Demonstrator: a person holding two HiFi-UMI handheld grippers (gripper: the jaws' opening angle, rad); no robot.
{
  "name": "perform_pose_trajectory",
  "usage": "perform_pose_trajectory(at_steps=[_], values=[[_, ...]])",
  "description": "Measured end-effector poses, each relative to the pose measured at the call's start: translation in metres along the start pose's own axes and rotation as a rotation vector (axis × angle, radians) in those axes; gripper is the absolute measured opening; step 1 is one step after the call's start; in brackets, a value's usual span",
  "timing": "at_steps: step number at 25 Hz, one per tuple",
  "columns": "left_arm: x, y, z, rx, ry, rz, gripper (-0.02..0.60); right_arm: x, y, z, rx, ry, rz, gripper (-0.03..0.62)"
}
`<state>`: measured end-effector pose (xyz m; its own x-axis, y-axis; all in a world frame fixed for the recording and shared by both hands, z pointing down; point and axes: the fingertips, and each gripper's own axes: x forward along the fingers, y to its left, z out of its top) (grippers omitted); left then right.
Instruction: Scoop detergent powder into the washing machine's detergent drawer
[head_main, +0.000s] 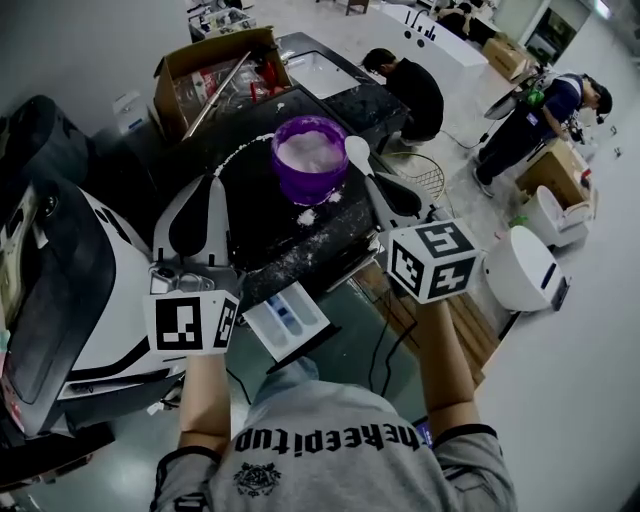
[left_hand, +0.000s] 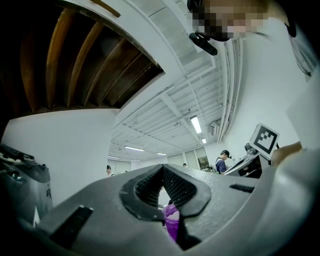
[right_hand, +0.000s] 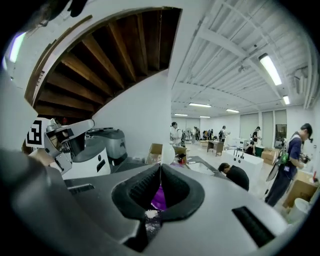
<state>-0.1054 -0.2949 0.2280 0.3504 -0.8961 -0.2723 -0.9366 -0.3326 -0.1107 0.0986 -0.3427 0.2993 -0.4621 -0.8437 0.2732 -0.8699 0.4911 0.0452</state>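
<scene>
- Detergent powder (head_main: 305, 150) lies white in an open purple tub (head_main: 338, 178) that stands on the dark counter (head_main: 275, 238). More powder (head_main: 310, 215) is spilled round the tub's base.
- White spoon (head_main: 358, 150): the bowl sits at the tub's right rim. Whether it carries a load cannot be made out.
- Right gripper (head_main: 370, 180): the jaws are closed down on the spoon's thin handle. The right gripper view shows the handle pinched between the pads and the bowl standing above the purple tub.
- Left gripper (head_main: 212, 185): the jaws are pressed together with nothing between them. It is held to the left of the tub, clear of it.
- Detergent drawer (head_main: 288, 318): pulled out below the counter's near edge, between the two grippers, with its blue-lined compartments facing up.
- Assessment: the scooping step is in hand, and nothing shows any powder delivered yet.
- Next move, as judged: lift the spoon level off the tub. Bring it back and down over the drawer, then tip it into a compartment. The thin handle could twist in the grip, so a slow, steady carry is advisable.
</scene>
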Motion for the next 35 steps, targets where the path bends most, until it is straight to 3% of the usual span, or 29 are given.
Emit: perform_pose_trajectory(at_steps=[15, 21, 26, 35], values=[[0.020, 0.010, -0.044, -0.030, 0.062, -0.043, 0.003, 0.116, -0.031, -0.043, 0.009, 0.489, 0.159, 0.006], [0.028, 0.013, -0.055, -0.034, 0.076, -0.055, 0.003, 0.149, -0.047, -0.061, -0.020, 0.678, 0.137, 0.006], [0.030, 0.018, -0.063, -0.043, 0.088, -0.050, 0.003, 0.167, -0.057, -0.068, -0.121, 0.809, 0.090, 0.006], [0.033, 0.028, -0.077, -0.051, 0.109, -0.037, 0.003, 0.186, -0.052, -0.078, -0.140, 0.924, 0.116, 0.006]])
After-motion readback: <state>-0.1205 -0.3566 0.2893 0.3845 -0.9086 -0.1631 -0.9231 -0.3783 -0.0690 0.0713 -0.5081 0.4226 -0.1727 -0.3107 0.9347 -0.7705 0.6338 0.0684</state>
